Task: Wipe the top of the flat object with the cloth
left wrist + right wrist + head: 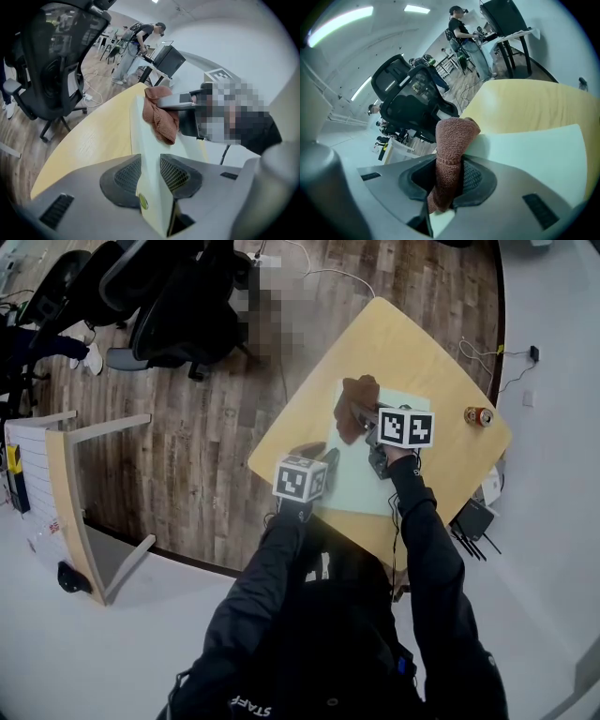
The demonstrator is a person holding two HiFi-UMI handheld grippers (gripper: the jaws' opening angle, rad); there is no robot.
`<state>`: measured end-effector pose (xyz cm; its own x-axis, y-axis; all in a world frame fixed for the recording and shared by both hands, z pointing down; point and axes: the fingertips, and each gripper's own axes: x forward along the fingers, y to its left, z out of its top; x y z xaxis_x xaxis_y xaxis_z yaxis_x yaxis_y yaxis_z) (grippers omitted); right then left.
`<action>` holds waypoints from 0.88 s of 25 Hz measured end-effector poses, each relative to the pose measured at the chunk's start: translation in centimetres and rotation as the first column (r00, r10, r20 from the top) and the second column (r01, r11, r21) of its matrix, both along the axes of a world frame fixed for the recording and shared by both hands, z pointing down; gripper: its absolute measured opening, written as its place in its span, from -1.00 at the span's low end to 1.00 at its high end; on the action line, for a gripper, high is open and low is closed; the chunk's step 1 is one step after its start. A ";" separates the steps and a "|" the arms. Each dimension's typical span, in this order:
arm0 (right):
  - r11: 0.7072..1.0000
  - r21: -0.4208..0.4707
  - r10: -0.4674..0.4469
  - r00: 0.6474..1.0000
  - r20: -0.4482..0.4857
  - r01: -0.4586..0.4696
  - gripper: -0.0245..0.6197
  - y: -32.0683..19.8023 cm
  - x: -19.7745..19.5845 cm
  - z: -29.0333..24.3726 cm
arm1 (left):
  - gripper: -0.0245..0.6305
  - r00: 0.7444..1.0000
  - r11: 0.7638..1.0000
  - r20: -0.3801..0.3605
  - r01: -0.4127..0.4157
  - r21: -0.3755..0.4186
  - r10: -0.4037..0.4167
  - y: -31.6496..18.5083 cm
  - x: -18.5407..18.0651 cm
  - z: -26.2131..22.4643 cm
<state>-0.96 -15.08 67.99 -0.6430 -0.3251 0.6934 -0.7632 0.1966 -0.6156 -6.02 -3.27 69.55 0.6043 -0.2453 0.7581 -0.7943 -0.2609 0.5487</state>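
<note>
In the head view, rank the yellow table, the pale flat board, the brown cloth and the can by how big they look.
Largest to smallest:
1. yellow table
2. pale flat board
3. brown cloth
4. can

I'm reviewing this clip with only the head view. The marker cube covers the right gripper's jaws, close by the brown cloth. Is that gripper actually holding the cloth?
Observer: Yes. The right gripper view shows the right gripper with its jaws clamped on the cloth, which sticks out past them in a bunch.
Operator: And the left one, at the board's near side?
Observer: The left gripper has its jaws apart, and the near end of the board runs between the pads.
Operator: Is the cloth down on the board?
Observer: In the left gripper view its lower end hangs to the board's top near the far end. Contact looks likely, not certain.
</note>
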 end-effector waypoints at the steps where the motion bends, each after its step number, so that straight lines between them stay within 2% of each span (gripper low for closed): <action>1: 1.000 0.002 0.000 1.000 -0.011 0.000 -0.59 0.0 0.5 0.1 | -0.48 1.000 1.000 0.001 0.001 -0.001 -0.001 0.0 0.0 0.0; 9: 1.000 0.008 0.029 0.998 -0.062 -0.029 -0.57 0.1 5.0 0.3 | -0.48 1.000 0.999 0.018 -0.007 -0.032 0.007 0.0 -0.1 0.3; 22: 0.997 0.018 0.078 0.986 -0.147 -0.076 -0.57 1.3 12.1 0.3 | -0.48 0.999 0.999 0.035 -0.028 -0.036 0.029 0.0 0.3 0.5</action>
